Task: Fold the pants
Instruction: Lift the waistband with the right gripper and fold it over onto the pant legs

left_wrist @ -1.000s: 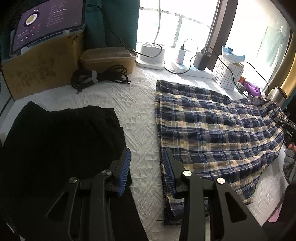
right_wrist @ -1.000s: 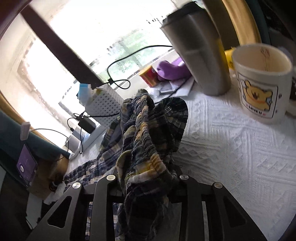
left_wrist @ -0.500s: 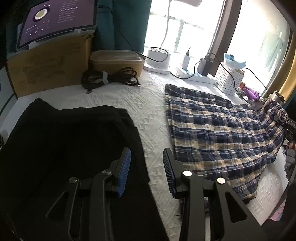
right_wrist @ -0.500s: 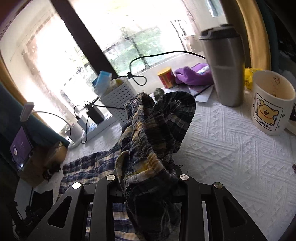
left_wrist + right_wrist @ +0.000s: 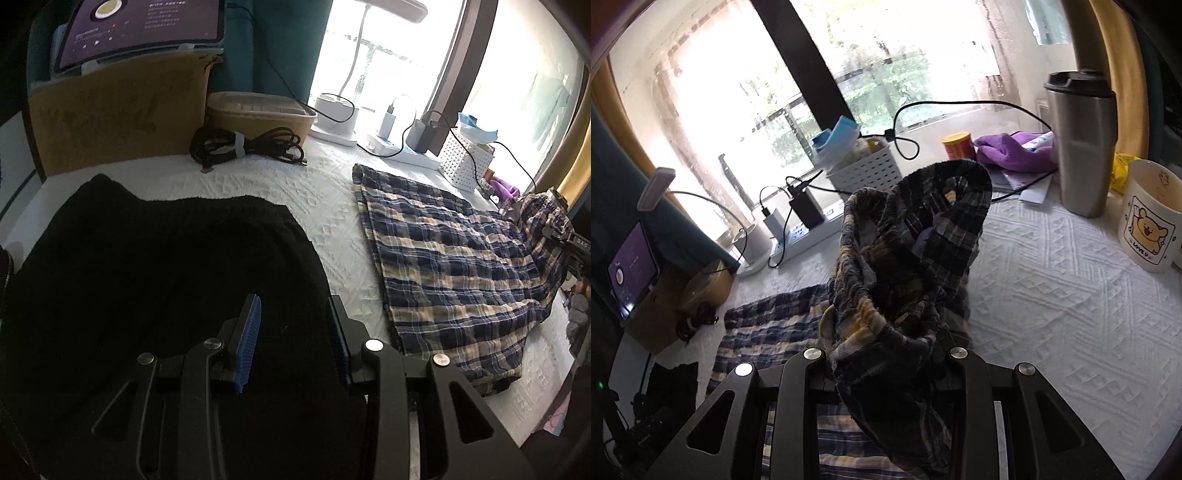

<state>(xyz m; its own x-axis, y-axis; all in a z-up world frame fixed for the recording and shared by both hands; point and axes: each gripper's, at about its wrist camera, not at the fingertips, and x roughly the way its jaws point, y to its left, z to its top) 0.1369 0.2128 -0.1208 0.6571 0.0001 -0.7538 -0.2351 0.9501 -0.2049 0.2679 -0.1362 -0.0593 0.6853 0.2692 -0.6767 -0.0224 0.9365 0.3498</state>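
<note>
We take the white textured bedspread [image 5: 325, 206] as our landmark. On it lie two garments: the navy-and-cream plaid cotton pants [image 5: 454, 266] spread across its right half, and a black knit garment [image 5: 155, 280] on its left half, a strip of bare spread between them.

Our left gripper [image 5: 293, 332] hangs over the black garment's near right edge, its blue-padded jaws parted with nothing between them. Our right gripper [image 5: 886, 354] is clamped on the pants' gathered elastic waistband, which bunches up above the spread while the legs trail flat behind it.

Along the spread's far edge we count one brown cardboard box [image 5: 118, 110], one tablet with a purple screen [image 5: 140, 29] on top of it, one tan lidded plastic container [image 5: 258, 114], one coil of black cable [image 5: 243, 146], one white power strip [image 5: 809, 236] and one white perforated basket [image 5: 864, 173]. At its right corner stand one steel travel tumbler [image 5: 1078, 147] and one white bear-print mug [image 5: 1148, 218], close to the lifted waistband.
</note>
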